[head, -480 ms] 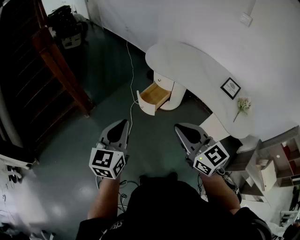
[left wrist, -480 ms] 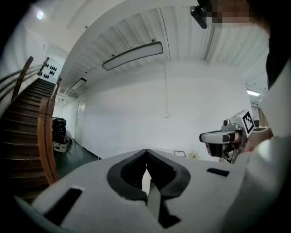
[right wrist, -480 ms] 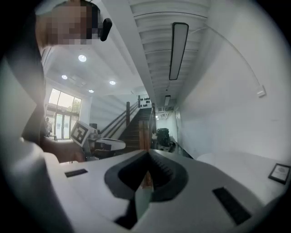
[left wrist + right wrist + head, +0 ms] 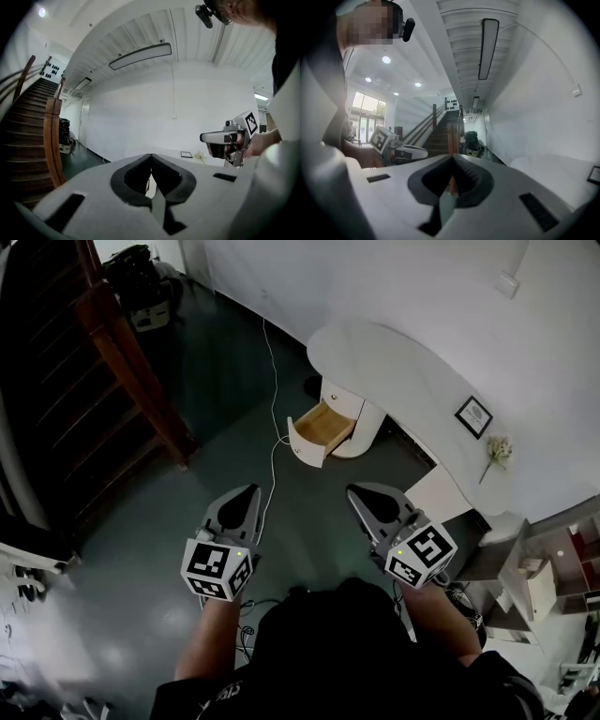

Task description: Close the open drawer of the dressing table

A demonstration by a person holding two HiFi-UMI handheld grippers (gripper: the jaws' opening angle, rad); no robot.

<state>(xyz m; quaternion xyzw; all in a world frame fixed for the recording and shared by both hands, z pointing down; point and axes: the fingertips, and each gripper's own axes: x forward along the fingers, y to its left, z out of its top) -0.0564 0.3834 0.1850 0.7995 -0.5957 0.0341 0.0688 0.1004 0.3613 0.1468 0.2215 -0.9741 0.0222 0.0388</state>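
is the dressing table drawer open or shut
Open: the drawer juts out from the dressing table, its wooden inside showing.

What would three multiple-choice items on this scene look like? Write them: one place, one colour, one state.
1. The picture frame stands: A on the table; B on the floor; C on the stairs.
2. The drawer is, inside: A red; B light wood; C black.
3. The left gripper and right gripper have fingers: A wide apart; B closed on a cable; C together, empty.
A, it sits on the white top by the wall; B, the pulled-out inside shows tan; C, each gripper view shows fingers meeting on nothing.
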